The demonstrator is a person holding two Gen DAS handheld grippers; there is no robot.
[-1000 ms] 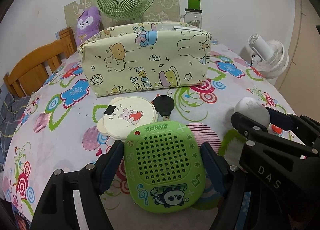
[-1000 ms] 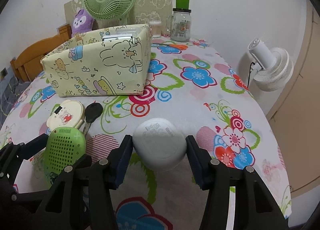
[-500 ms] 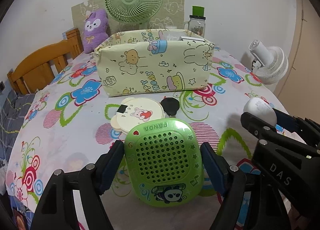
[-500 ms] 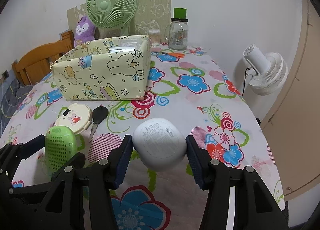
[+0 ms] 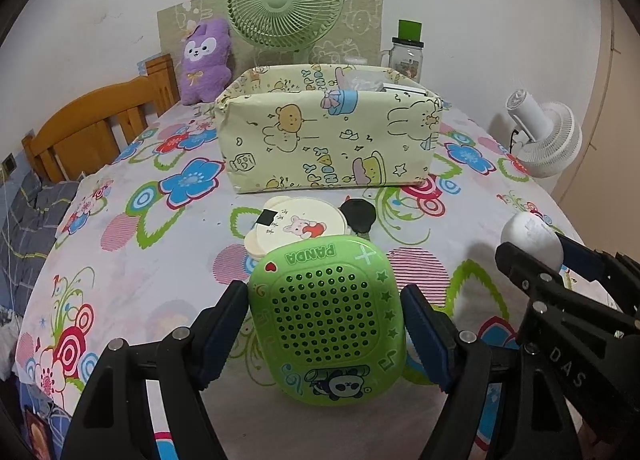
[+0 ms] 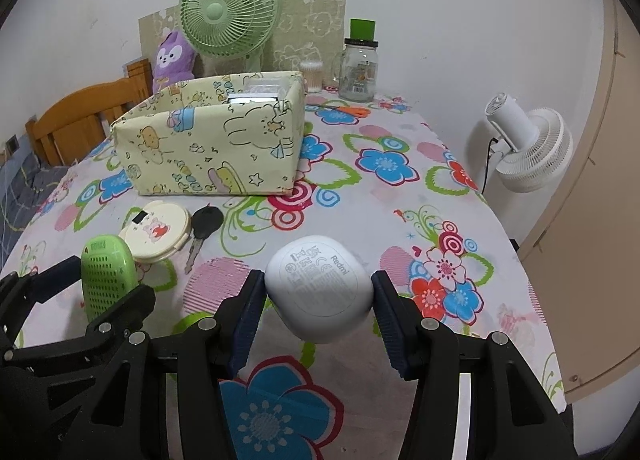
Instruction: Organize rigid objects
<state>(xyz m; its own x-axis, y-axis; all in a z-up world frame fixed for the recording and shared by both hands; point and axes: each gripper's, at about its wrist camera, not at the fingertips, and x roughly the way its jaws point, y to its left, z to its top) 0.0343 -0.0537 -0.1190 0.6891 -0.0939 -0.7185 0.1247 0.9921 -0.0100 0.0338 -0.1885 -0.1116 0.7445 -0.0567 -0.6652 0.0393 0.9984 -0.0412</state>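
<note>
- Left gripper [image 5: 324, 316] pinches the green panda speaker [image 5: 326, 324] above the table's near edge [image 5: 132, 284].
- Cream round case [image 5: 298, 226] and black key [image 6: 204, 224] lie before the cartoon-print box [image 5: 328, 140].
- Right gripper [image 6: 318, 296] pinches the white earbud case [image 6: 320, 288] above the near edge.

Plain white wall [image 6: 460, 0] behind, evenly lit. Table under a floral cloth [image 6: 400, 220] in pink, blue, green and red. Wooden chair back [image 5: 92, 120] at the far left, beside dark checked fabric [image 5: 24, 220]. Against the wall: green desk fan [image 5: 285, 0], patterned board [image 6: 316, 28], purple plush [image 5: 205, 56], glass jar with green lid [image 6: 359, 64]. White floor fan [image 6: 528, 148] off the right edge; beige panel [image 6: 592, 180] beyond it.
</note>
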